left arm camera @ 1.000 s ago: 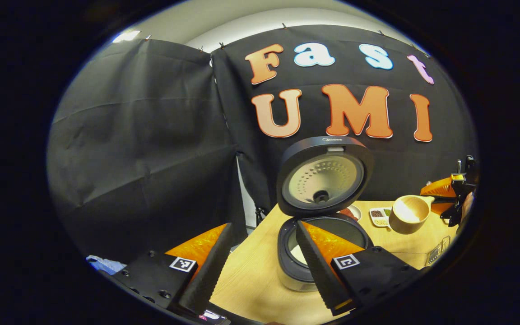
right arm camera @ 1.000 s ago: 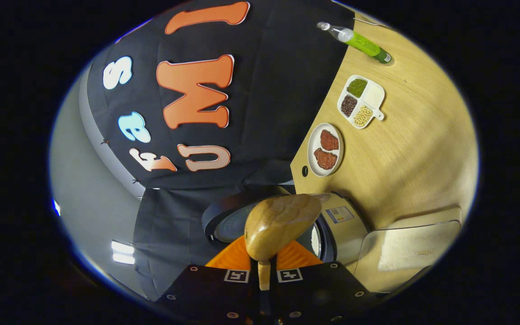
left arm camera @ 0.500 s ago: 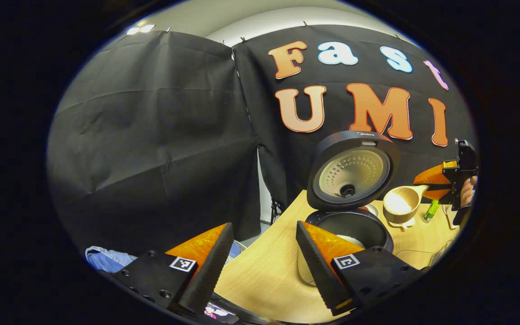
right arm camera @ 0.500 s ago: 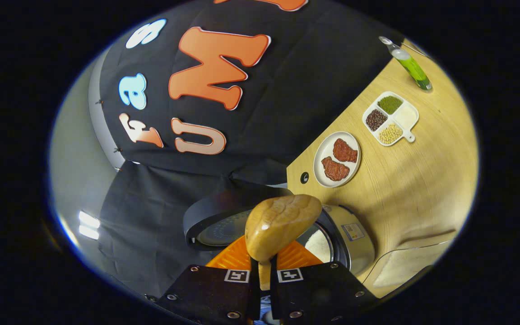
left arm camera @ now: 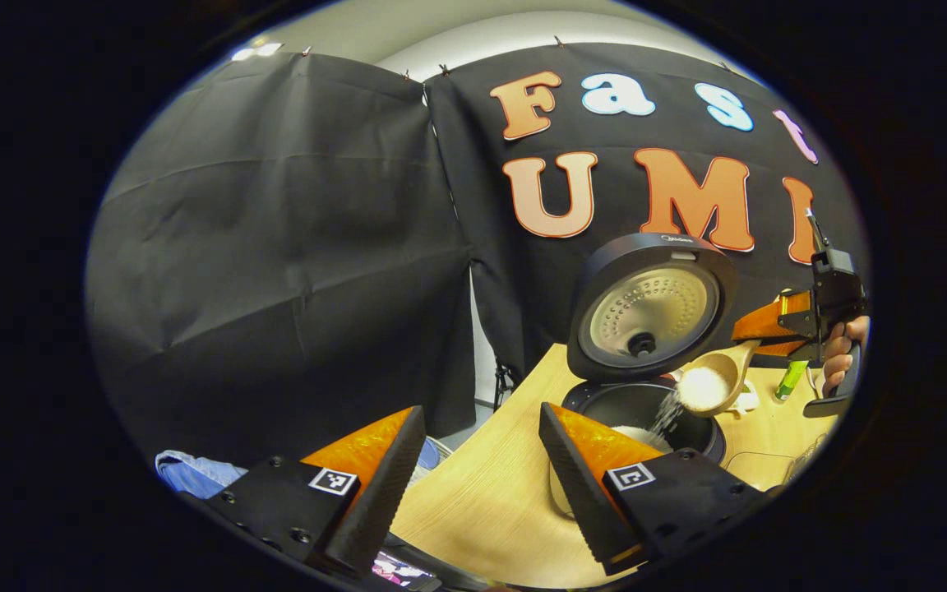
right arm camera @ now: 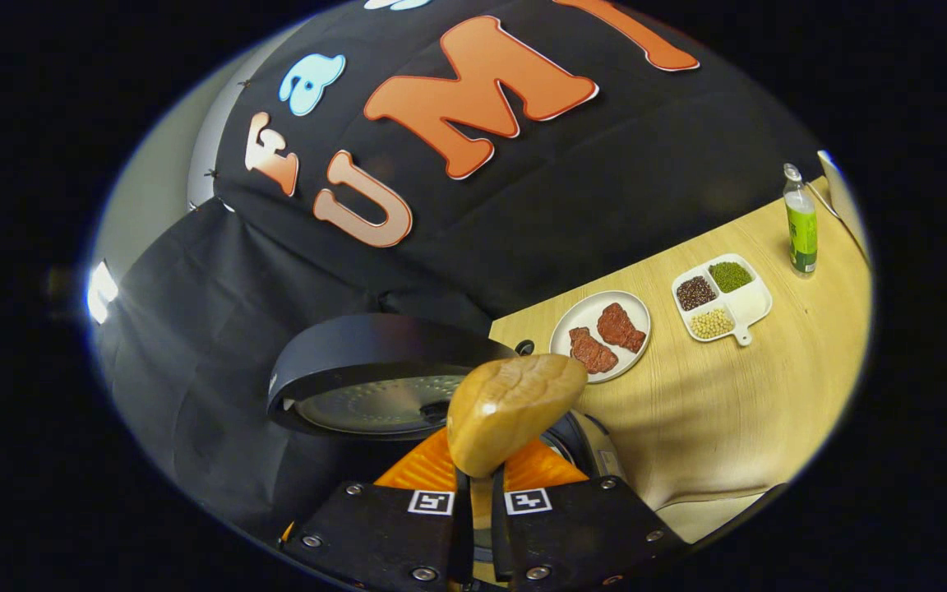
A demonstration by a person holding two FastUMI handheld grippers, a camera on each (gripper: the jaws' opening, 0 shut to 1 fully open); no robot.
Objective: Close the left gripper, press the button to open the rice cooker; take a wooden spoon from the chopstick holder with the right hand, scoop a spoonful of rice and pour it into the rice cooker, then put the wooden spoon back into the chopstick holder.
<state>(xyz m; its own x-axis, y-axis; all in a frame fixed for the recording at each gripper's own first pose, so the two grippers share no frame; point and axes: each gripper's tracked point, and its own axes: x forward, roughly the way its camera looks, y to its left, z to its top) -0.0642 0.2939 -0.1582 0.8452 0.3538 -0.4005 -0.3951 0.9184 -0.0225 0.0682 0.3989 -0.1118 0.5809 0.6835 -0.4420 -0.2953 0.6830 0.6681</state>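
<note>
One spoonful now tips: the wooden spoon (left arm camera: 708, 384), clamped in the right gripper (right arm camera: 478, 493), spills rice into the rice cooker (left arm camera: 644, 411) at lower right; left gripper (left arm camera: 478, 485) stands apart.

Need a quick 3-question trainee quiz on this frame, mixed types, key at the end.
1. True or false: the rice cooker lid is up.
2. What is falling from the wooden spoon into the pot?
A. beans B. rice C. water
3. Fill in: the right gripper is shut on the spoon's ____, while the left gripper is open.

Key: 1 true; 2 B; 3 handle.
</note>
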